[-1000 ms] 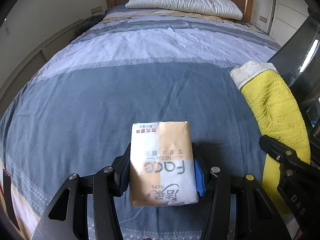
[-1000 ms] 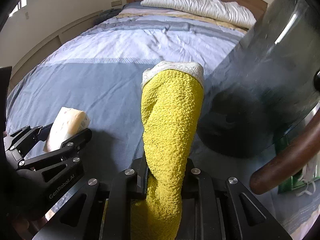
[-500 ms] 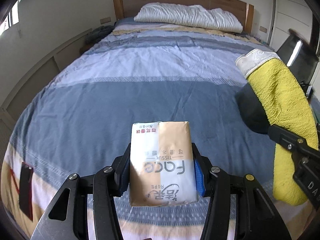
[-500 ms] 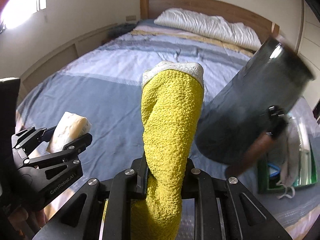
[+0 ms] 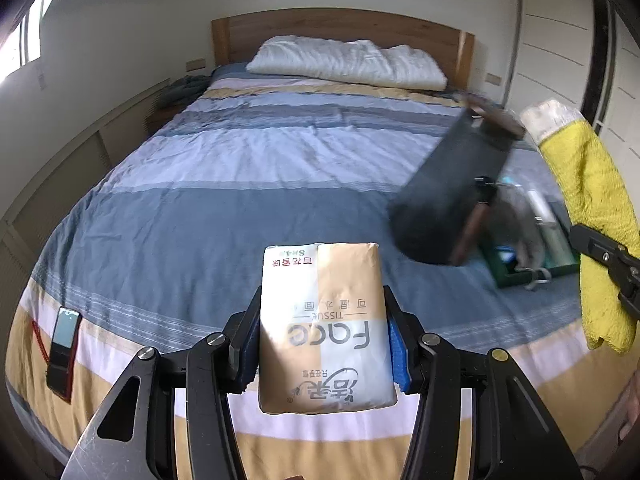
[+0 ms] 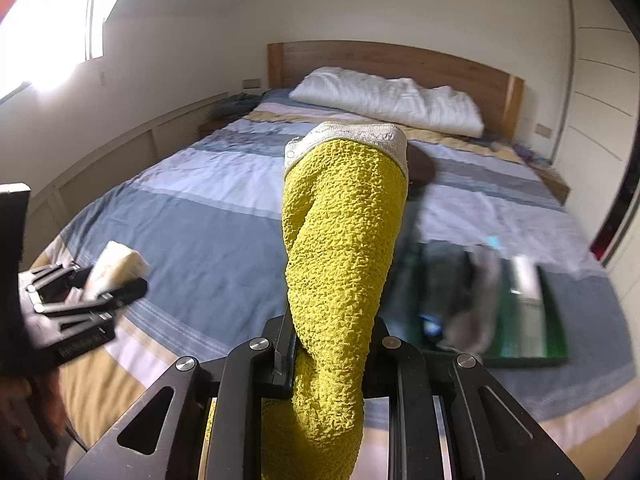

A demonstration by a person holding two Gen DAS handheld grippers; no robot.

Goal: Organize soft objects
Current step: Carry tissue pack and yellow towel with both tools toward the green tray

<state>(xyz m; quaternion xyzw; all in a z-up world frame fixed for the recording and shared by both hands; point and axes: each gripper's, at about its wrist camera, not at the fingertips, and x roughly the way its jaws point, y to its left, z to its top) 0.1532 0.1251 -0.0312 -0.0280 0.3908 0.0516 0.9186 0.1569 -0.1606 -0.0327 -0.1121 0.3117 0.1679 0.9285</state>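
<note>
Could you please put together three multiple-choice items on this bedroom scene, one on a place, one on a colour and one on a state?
1. Where does the phone lie?
A. on the pillow
B. near the foot of the bed, by its left edge in the left wrist view
C. inside the green tray

2. What colour is the towel in the right gripper?
A. yellow with a white band at its end
B. plain blue
C. red

3. What is the state of the tissue pack?
A. lying loose on the bed
B. standing on the headboard
C. clamped between the fingers of the left gripper

Answers:
1 B, the phone rests on the bed cover at that corner.
2 A, the terry cloth is yellow and edged in white.
3 C, both pads press on the pack's sides.
</note>
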